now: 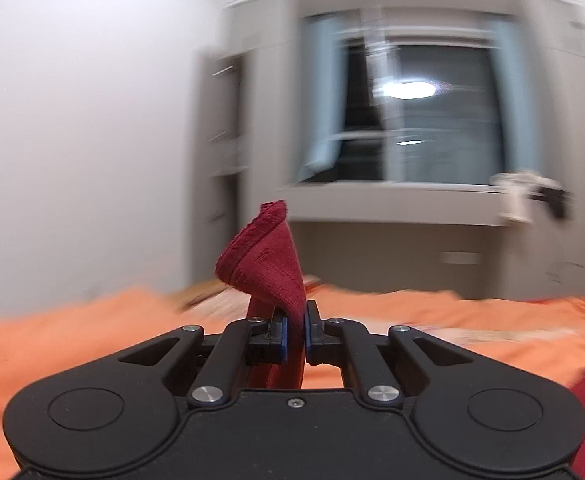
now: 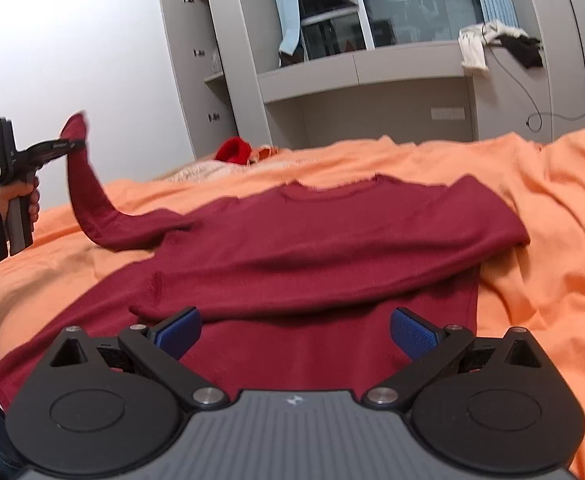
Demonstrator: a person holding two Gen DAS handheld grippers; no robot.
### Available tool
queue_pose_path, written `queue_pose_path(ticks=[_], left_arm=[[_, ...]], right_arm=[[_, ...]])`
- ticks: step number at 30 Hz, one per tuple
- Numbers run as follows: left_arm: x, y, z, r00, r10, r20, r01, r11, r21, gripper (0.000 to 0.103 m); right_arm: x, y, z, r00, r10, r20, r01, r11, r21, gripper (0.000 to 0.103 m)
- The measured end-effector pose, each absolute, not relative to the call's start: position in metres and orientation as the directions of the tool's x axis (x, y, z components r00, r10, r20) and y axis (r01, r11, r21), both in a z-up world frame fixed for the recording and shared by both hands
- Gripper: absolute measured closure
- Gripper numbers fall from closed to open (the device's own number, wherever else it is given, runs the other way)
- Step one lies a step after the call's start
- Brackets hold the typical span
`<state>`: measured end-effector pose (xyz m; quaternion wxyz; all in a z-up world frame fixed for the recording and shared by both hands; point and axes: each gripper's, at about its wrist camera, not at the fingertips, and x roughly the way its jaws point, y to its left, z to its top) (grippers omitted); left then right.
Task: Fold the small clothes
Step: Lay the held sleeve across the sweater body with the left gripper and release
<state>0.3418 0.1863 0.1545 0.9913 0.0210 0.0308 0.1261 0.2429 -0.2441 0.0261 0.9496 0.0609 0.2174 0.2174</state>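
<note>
While the left gripper (image 1: 295,330) is held raised and about level, its blue pads (image 1: 282,334) are pressed together on the cuff of a dark red sweater (image 2: 312,248). The cuff end (image 1: 266,256) stands up above the pads, curled and ribbed, with a frayed-looking edge. Seen from the right wrist view, the left gripper (image 2: 77,145) is held by a hand (image 2: 22,200) in a dark sleeve, to the left of the sweater body, and the left sleeve of the sweater (image 2: 88,196) is lifted up from the shoulder to the pads, so its long axis runs steeply upward and to the left.

The right gripper (image 2: 295,334) is kept just above the lower part of the sweater, with its jaws spread wide and nothing between them.

The sweater is laid flat on an orange blanket (image 2: 532,240), with the neckline at the far side and the hem at the near side, so the body's long axis runs away from the right gripper. The other sleeve (image 2: 332,292) is folded across the body, from the right shoulder toward the near left. The fabric is plain, of fine knit.
</note>
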Motion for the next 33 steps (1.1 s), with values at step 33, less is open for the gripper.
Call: queue_pose_path(ticks=[33], left_arm=[[0.295, -0.082, -0.003, 0.772, -0.417, -0.48, 0.502, 0.863, 0.058, 0.08]], right_arm=[[0.237, -0.288, 0.052, 0.925, 0.264, -0.274, -0.216, 0.957, 0.192, 0.0]])
